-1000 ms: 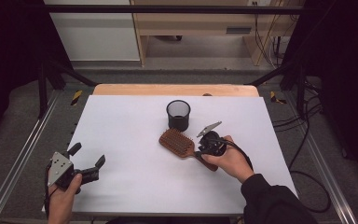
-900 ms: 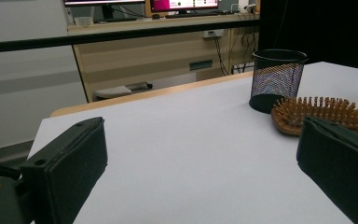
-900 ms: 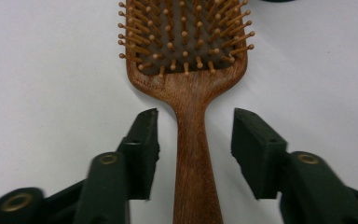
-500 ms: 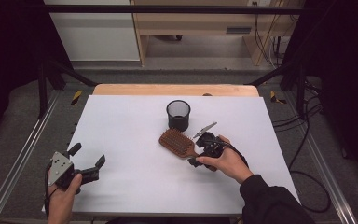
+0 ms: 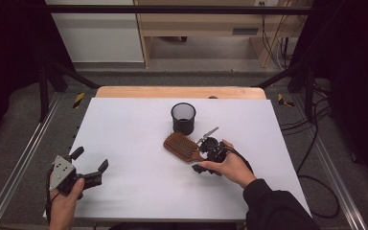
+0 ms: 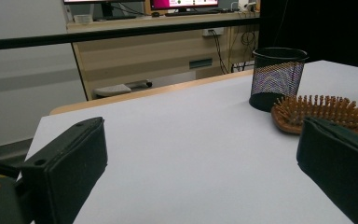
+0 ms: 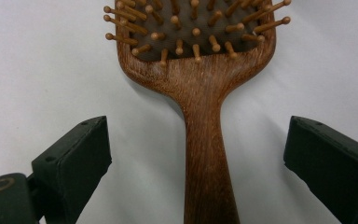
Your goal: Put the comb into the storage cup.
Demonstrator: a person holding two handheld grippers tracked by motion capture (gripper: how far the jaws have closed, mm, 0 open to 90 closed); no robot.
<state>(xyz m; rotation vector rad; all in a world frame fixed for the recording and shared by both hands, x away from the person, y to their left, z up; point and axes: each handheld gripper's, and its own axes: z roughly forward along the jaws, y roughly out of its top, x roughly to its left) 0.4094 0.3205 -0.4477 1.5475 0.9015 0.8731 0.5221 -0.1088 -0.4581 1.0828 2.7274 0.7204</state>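
Wooden hairbrush [image 5: 182,146] on the white table [image 5: 124,124], beside a mesh cup [image 5: 183,118].
High view: left gripper [image 5: 90,167] open, idle. Right gripper view: right gripper [image 7: 196,158] open astride the handle; rigid, light, likely best gripped at its narrow neck.

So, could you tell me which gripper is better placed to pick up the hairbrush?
Right: the right gripper is open with its jaws either side of the hairbrush handle. The left gripper is open far across the table.
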